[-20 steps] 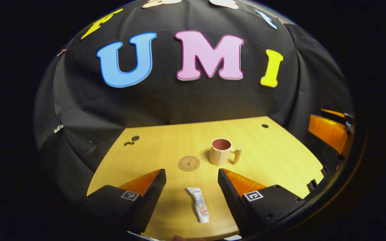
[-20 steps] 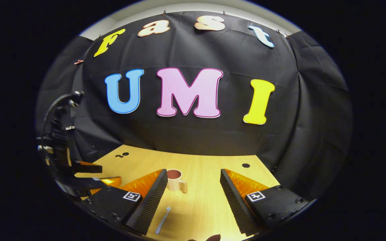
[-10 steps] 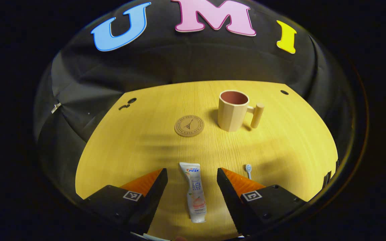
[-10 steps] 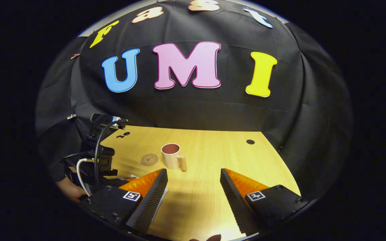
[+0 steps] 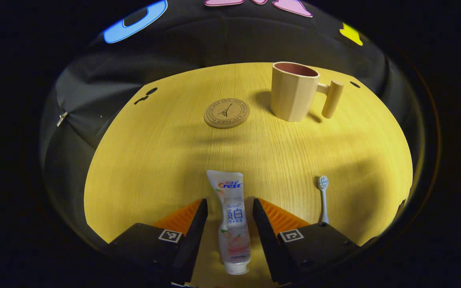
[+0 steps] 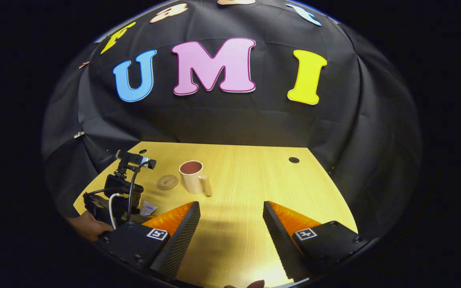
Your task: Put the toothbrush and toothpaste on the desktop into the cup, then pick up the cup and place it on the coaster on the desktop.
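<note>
A white toothpaste tube (image 5: 232, 216) lies flat on the wooden desktop (image 5: 154, 152), cap end toward me. My left gripper (image 5: 229, 202) is low over it, open, one finger on each side with small gaps. A toothbrush (image 5: 323, 200) lies to its right, bristle head pointing away. Farther back stand a beige cup (image 5: 293, 93) with a peg handle on the right and a round cork coaster (image 5: 226, 113) to its left. In the right gripper view my right gripper (image 6: 230, 208) hangs open over bare desktop, with the cup (image 6: 192, 183) and the coaster (image 6: 167, 181) ahead on the left.
The right gripper view has the left gripper's body and cable (image 6: 122, 196) at the left, a hand (image 6: 86, 226) holding it, and the tube's far end (image 6: 148, 208) beside it. Small cable holes (image 6: 293, 160) sit near the desktop's back edge. Black cloth walls the desk behind.
My left gripper has dropped and moved forward over the toothpaste, and its fingers have narrowed around the tube. The right gripper has tilted down slightly and stays open.
</note>
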Demonstrator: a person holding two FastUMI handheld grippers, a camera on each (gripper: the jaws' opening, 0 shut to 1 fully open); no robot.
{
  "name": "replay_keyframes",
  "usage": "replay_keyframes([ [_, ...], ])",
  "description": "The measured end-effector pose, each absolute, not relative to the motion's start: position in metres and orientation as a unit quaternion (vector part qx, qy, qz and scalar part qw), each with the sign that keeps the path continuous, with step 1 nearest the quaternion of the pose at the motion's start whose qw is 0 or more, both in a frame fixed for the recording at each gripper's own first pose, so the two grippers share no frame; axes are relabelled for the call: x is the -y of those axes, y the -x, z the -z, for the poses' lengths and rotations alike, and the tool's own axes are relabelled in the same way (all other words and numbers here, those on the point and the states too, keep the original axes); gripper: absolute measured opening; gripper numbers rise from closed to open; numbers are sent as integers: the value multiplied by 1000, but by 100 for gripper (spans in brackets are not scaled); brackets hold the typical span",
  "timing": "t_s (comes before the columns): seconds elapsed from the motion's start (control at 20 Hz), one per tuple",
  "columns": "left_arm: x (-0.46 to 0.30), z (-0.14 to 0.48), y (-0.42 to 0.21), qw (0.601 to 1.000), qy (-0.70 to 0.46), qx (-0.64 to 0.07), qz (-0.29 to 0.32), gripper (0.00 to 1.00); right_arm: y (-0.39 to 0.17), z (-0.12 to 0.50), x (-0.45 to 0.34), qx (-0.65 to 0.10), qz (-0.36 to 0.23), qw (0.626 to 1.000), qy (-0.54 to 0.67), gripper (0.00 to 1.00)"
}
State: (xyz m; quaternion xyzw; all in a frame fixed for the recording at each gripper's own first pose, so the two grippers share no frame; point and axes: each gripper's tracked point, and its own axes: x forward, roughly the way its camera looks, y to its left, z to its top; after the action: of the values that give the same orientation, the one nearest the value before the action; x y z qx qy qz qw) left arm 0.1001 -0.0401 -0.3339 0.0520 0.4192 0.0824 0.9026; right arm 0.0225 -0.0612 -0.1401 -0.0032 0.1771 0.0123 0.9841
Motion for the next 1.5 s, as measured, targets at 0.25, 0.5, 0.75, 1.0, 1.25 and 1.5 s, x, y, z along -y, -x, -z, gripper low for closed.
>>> replay_keyframes([
  [0.25,51,340,-99,900,-40,-431,-56,45,-26,153,55,-200,-14,979,-37,98],
  [0.5,54,337,-95,900,-9,-435,-8,36,-19,179,28,-252,-16,965,-69,99],
  [0.75,43,310,-78,901,76,-425,46,28,-7,204,-13,-291,-15,954,-74,98],
  [1.0,16,255,-50,917,114,-368,101,32,-18,260,-59,-347,-1,937,-37,85],
  [1.25,-15,247,-27,925,95,-356,95,28,-24,306,-73,-408,16,912,-34,83],
  [1.5,-31,252,-13,926,99,-355,82,28,-25,334,-78,-452,19,892,-22,72],
])
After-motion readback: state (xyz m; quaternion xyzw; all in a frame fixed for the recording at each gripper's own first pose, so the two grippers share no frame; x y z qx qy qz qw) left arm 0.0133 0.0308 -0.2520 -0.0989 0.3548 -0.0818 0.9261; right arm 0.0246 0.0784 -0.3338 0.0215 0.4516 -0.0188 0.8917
